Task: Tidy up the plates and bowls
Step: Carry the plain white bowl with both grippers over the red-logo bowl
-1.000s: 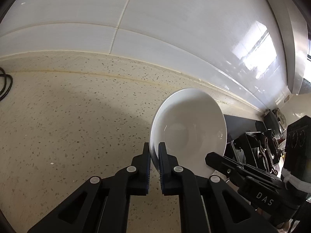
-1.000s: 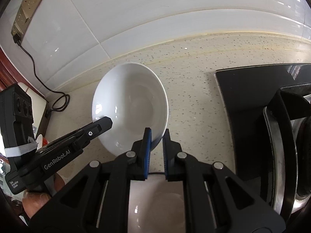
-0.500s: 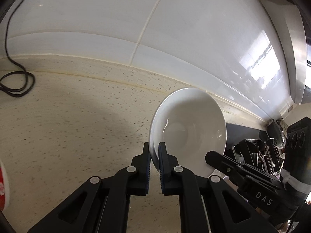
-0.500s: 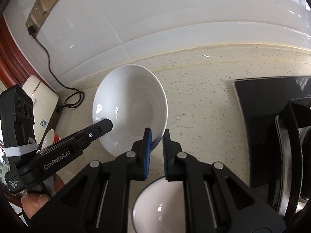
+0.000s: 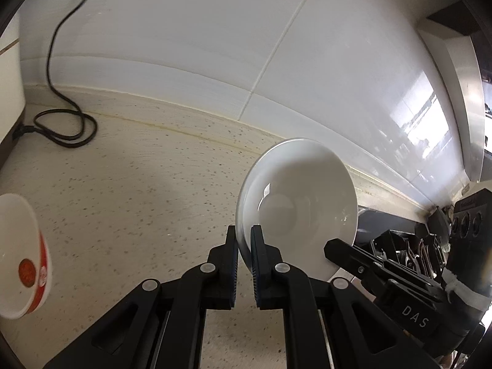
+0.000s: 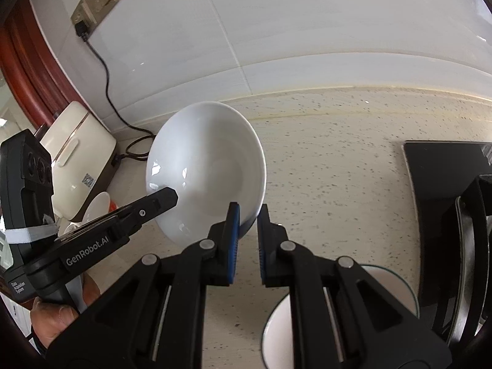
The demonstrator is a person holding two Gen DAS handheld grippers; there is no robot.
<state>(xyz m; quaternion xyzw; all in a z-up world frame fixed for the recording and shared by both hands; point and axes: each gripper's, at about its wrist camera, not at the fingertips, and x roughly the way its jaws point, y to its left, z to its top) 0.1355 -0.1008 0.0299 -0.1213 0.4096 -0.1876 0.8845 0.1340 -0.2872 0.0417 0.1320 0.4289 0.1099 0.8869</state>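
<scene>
A white bowl [image 5: 301, 196] hangs above the speckled counter [image 5: 129, 203], held by its rim on two sides. My left gripper [image 5: 244, 240] is shut on its near-left rim. My right gripper [image 6: 247, 220] is shut on the opposite rim of the same white bowl [image 6: 209, 166]. Each gripper shows in the other's view: the right gripper [image 5: 369, 261] and the left gripper [image 6: 147, 206]. A red-and-white bowl [image 5: 24, 255] sits at the left edge. Another white bowl [image 6: 286, 332] lies on the counter under my right gripper.
A black cable [image 5: 61, 129] coils by the tiled wall. A cream appliance [image 6: 77, 160] stands at the far left, with small white dishes [image 6: 98, 203] beside it. A black stove [image 6: 446, 184] with a pan fills the right side.
Both grippers have carried the white bowl to the left along the counter. The cable, the cream appliance and the red-and-white bowl have come into view.
</scene>
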